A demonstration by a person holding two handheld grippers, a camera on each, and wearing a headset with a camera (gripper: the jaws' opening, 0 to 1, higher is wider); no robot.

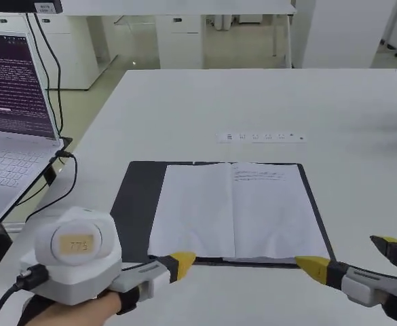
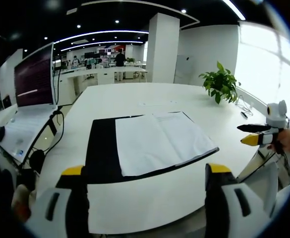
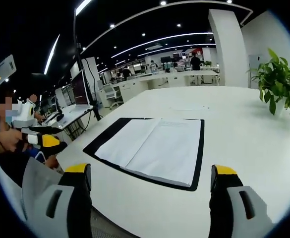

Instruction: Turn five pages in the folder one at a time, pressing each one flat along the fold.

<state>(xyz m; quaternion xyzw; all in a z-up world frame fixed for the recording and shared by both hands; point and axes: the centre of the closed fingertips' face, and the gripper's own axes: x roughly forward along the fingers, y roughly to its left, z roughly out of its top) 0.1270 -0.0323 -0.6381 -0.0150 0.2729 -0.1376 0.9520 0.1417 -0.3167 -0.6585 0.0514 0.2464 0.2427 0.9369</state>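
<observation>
Now folder point(image 1: 138, 204) lies just beyond left gripper point(image 2: 145, 171), right gripper point(image 3: 150, 169) (jaws wide, empty).

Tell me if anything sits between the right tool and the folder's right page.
Nothing visible does. The open right tool is by the near right corner of the folder, and the right page lies flat and uncovered.

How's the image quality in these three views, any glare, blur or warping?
Head view: even, soft light and straight lines, but the print on the right page is too small to read. Left gripper view: fisheye bends the table, and the window at right is blown out. Right gripper view: same bending, ceiling dark with bright light strips.
</observation>
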